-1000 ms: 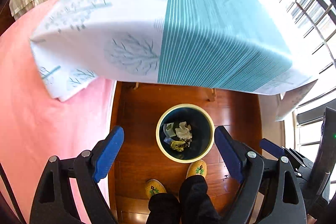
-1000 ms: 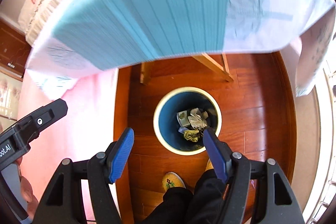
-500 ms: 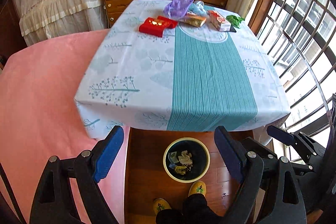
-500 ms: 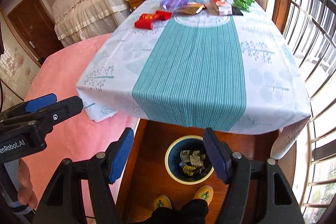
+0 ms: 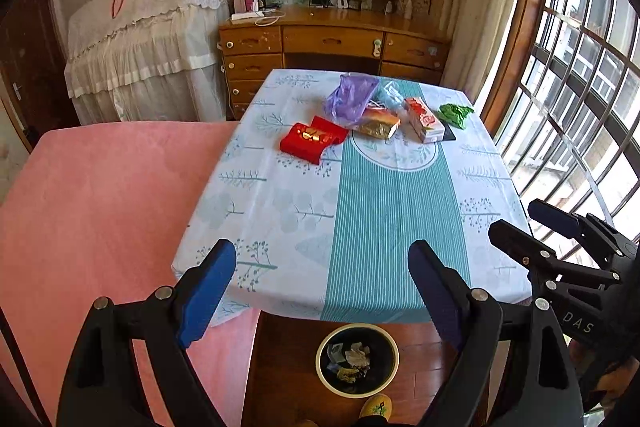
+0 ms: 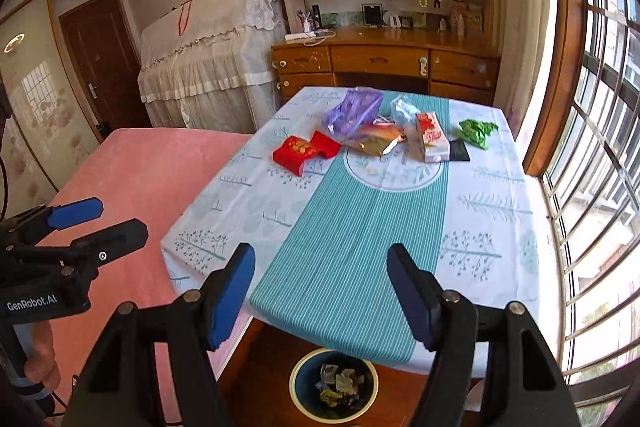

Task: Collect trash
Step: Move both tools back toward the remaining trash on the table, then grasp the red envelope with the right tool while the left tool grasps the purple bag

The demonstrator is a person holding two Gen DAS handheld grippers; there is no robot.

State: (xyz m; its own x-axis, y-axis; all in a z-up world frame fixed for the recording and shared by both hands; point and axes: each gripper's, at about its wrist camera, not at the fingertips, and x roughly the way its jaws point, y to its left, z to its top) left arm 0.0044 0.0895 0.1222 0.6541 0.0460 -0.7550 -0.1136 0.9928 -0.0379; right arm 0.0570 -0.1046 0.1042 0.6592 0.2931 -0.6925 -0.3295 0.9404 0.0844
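Black gripper (image 5: pixel 320 263), blue pads (image 5: pixel 208 287), silver screws.

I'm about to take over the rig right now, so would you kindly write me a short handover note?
Left hand-held gripper: open, nothing between the pads.
Right hand-held gripper: open, also empty.
Both sit above the near edge of the table, pointing toward the far end.
Trash bin: on the floor below the near edge, already holding several crumpled pieces.
Left to collect, all at the far end: red packet, purple bag, snack wrapper, carton, green wrapper, and a small dark card beside the carton.
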